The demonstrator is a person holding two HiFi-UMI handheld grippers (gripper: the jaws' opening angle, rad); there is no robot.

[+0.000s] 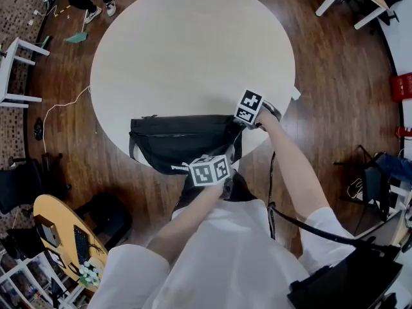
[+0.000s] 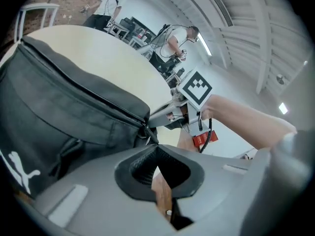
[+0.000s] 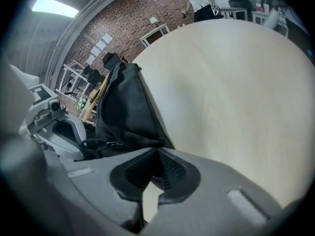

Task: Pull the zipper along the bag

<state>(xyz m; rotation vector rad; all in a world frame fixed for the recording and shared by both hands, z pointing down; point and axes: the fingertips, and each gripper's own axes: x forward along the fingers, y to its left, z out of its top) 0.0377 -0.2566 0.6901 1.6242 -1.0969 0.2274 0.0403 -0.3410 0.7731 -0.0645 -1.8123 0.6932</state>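
The black bag (image 1: 177, 140) lies along the near edge of the round table (image 1: 193, 50), with its lower side hanging over the rim. At the bag's right end, the left gripper (image 2: 156, 145) is clenched on the zipper pull (image 2: 147, 131). Just beyond it, the right gripper (image 3: 157, 152) is clamped on the fabric of that same end corner.

The black bag (image 1: 174, 148) lies on its side at the near edge of the round table (image 1: 193, 50), hanging over a bit. Its zipper (image 1: 168, 134) runs along the top.
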